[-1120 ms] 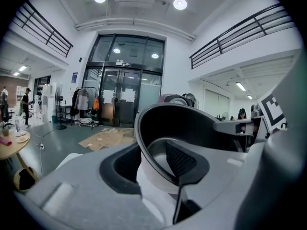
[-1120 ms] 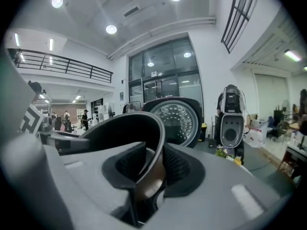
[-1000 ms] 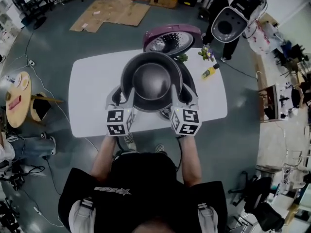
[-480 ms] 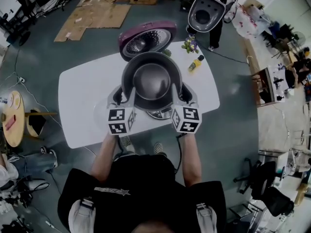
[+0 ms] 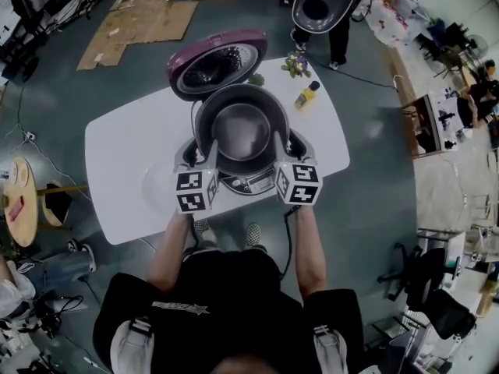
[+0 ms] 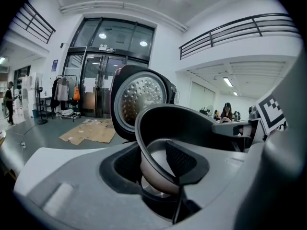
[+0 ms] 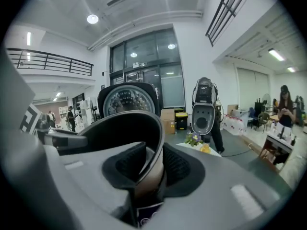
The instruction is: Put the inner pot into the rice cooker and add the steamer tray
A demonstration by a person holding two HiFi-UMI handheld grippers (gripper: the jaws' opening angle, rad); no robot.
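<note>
Tabletop point(image 5: 117, 154), white, smooth and with rounded corners, stands on a grey, slightly shiny floor point(image 5: 374, 209) in a large hall with glass doors and railed balconies. Flat brown cardboard sheets point(image 5: 136, 23) lie on the floor at 11 o'clock from the table. A small round wooden stool point(image 5: 19, 197) is at 9 o'clock. A white machine with a dark oval opening point(image 5: 320, 2) stands at 1 o'clock.

At the middle of the table is the grey rice cooker point(image 5: 248, 181), with its control panel turned to the person. Its round purple lid point(image 5: 214, 62) is open at 12 o'clock and shows a dimpled metal inner face. A small yellow bottle point(image 5: 306, 96) lies at 2 o'clock from the cooker, and a little bunch of flowers point(image 5: 296, 65) is just beyond it.

The dark, round metal inner pot point(image 5: 242, 131), with a smooth grey inside and a thin rolled rim, is directly over the cooker body; whether it already sits inside I cannot tell. The left gripper point(image 5: 201, 153) holds the rim at 9 o'clock, and the right gripper point(image 5: 282, 148) holds it at 3 o'clock. In both gripper views the jaws are partly closed, with the black ribbed pads point(image 6: 180, 159) pressing on the pot wall from inside and outside.
</note>
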